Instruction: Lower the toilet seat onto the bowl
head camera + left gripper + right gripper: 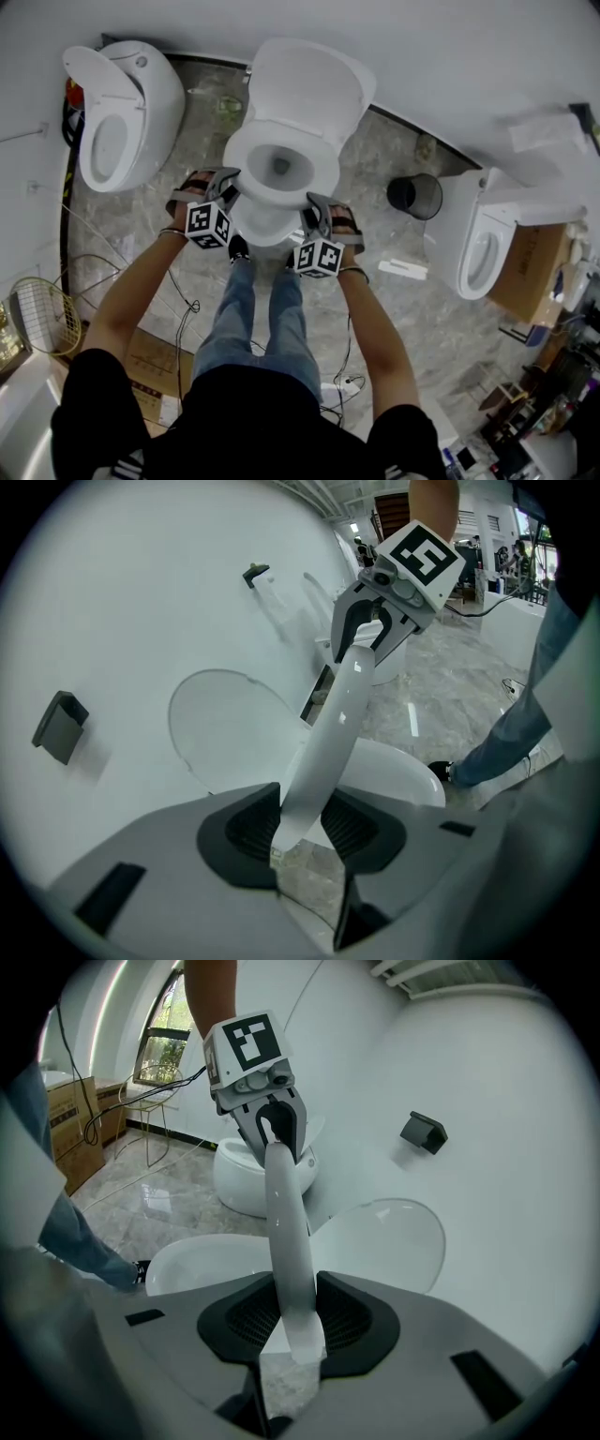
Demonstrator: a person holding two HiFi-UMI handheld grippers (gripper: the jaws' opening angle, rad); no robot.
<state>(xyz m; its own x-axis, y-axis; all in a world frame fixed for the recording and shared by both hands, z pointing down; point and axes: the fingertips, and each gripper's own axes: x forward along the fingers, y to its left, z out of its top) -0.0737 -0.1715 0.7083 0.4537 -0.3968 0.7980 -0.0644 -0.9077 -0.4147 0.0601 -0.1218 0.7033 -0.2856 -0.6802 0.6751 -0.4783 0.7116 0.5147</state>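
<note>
Head view: toilet seat (pixel 246 157) sits over the bowl (pixel 262 225), lid (pixel 309 84) up behind it, with a gripper on each side. Left gripper view: left gripper (pixel 302 832) is clamped on the seat's edge. Right gripper view: right gripper (pixel 286 1321) is clamped on the opposite edge, same deal.

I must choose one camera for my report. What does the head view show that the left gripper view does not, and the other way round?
Only the head view shows the black bin, the cardboard box and the toilet at the far left. Only the left gripper view shows a dark holder on the wall. Both show the toilet seat, the right hand-held gripper clamped on its far side, and the person's jeans.
</note>
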